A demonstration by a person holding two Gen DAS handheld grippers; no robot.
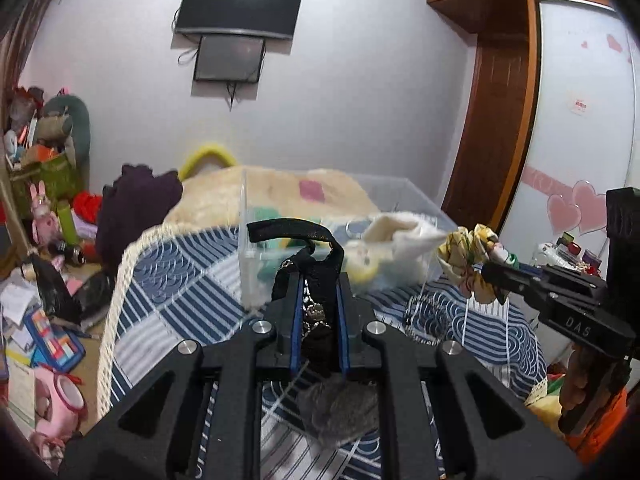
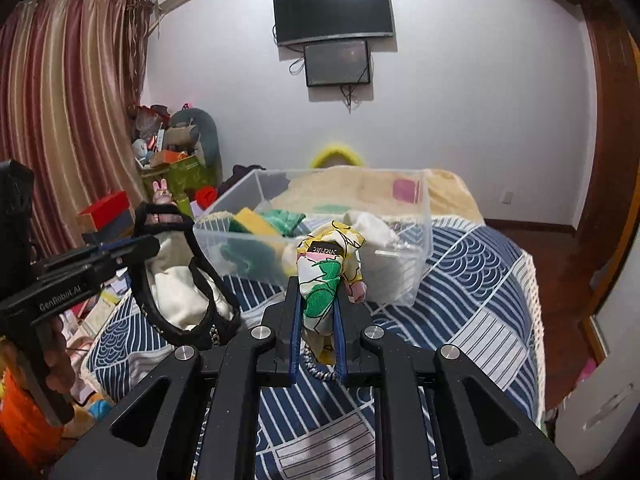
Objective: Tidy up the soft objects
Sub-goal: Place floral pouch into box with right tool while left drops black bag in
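Observation:
My left gripper point(image 1: 319, 280) is shut on a black headband with gold trim point(image 1: 298, 236) and holds it above the bed; it also shows in the right wrist view point(image 2: 176, 276). My right gripper point(image 2: 319, 292) is shut on a floral scrunchie point(image 2: 330, 264), which also shows in the left wrist view point(image 1: 468, 256). A clear plastic bin point(image 2: 424, 240) stands on the bed just ahead of both grippers. It holds green and yellow sponges point(image 2: 256, 220) and white cloth point(image 2: 372, 228).
A blue patterned bedspread point(image 2: 480, 280) covers the bed, with a cream blanket point(image 2: 360, 188) behind the bin. A grey fuzzy item point(image 1: 340, 412) lies under my left gripper. Cluttered toys and boxes point(image 1: 48, 200) fill the left side. A wardrobe point(image 1: 580, 120) stands at right.

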